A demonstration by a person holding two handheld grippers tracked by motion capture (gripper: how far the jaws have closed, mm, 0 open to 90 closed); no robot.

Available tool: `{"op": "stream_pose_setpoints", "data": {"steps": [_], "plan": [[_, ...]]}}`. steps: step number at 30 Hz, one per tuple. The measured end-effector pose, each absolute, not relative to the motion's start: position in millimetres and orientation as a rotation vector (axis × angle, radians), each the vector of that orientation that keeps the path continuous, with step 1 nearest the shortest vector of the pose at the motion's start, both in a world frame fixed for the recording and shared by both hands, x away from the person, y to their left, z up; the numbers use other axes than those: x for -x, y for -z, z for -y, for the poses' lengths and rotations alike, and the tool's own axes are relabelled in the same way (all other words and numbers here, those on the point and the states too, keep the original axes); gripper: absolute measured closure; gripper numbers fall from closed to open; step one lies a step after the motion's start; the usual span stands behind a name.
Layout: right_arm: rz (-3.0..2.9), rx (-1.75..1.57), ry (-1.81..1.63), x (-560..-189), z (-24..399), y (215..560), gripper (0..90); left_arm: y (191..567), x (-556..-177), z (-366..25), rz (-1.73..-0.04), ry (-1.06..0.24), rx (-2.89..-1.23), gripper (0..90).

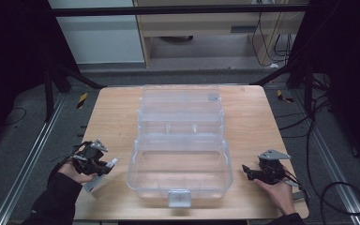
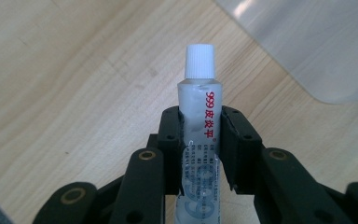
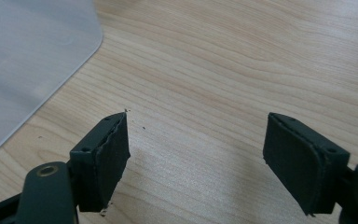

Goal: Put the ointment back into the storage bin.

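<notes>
Your left gripper (image 2: 200,140) is clamped on the small tube (image 2: 199,121) of ointment, its jaws pressing the tube's sides just below the white cap (image 2: 200,60), with the cap end sticking out past the jaw tips (red lettering runs down the tube's face). In the high view that gripper sits at the table's (image 1: 112,117) near left edge, just beside the clear plastic box (image 1: 180,140), whose lid stands open and whose trays look bare as far as you can tell through the plastic. Your right gripper (image 3: 196,154) rests near the right of the box with its jaws wide apart and nothing between them, only bare wood below. So the pickup looks done; what is left, judging by the open box, is to carry the tube over the rim, set it inside and let go
</notes>
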State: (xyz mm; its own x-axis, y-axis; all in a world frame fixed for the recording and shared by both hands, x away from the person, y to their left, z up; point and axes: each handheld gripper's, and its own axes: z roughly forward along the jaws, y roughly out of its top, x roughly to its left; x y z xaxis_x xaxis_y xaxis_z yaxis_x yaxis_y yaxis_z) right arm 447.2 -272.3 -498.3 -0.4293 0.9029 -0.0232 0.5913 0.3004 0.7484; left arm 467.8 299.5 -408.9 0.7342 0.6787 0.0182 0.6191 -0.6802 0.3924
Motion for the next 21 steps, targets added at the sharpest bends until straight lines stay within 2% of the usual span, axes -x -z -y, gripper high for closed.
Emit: {"op": "stream_pose_setpoints", "data": {"steps": [10, 21], "plan": [[-2.128, -1.325, -0.935, -447, 273, 498, 22.3, 367, -455, -291, -0.864, -0.276, -2.581, 70.8], [-2.129, -1.321, -0.940, -448, 273, 499, 22.5, 333, -455, -260, -0.691, -0.291, -2.633, 70.8]]}}
